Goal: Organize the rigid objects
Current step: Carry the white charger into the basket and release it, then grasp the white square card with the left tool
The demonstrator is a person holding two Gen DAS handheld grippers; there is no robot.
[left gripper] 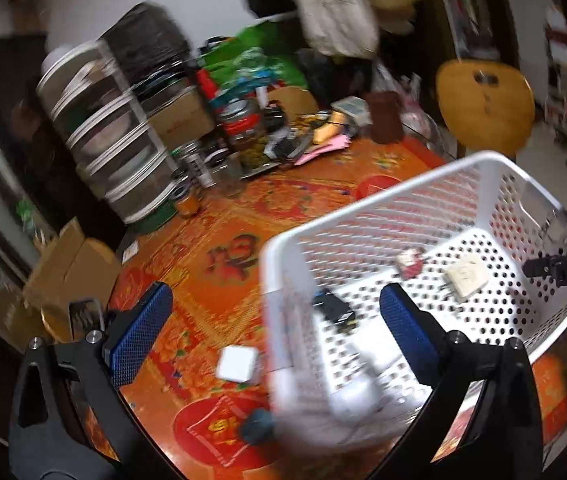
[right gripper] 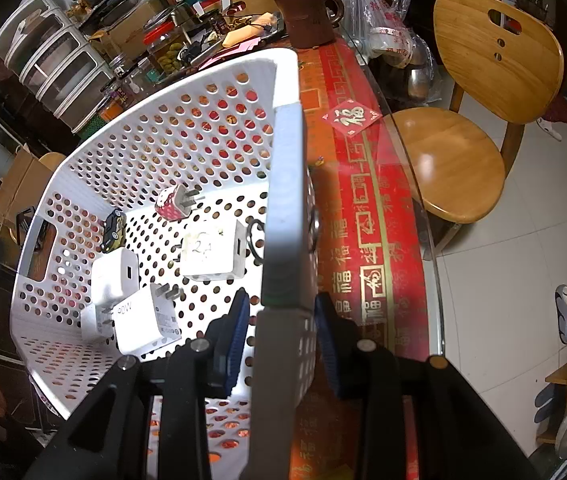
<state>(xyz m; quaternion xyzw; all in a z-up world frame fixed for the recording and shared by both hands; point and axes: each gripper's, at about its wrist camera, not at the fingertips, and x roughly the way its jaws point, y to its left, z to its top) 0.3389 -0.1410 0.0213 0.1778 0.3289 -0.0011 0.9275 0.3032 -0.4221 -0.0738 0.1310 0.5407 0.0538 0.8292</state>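
The white perforated plastic basket [right gripper: 187, 128] is pinched at its rim by the right gripper [right gripper: 283, 312]. White charger cubes [right gripper: 145, 322] and a small black toy car [right gripper: 112, 229] are seen on its floor. The left gripper [left gripper: 271, 308] is spread wide over the red-patterned bench [left gripper: 219, 216]; a white square charger [left gripper: 237, 363] lies at seven o'clock of the basket.

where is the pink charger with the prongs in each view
Left wrist: the pink charger lies on the basket floor, right of centre, blurred.
Right wrist: the pink charger lies on the basket floor, left of centre, prongs pointing right.
Shared landmark: the white basket, also the wooden chair.
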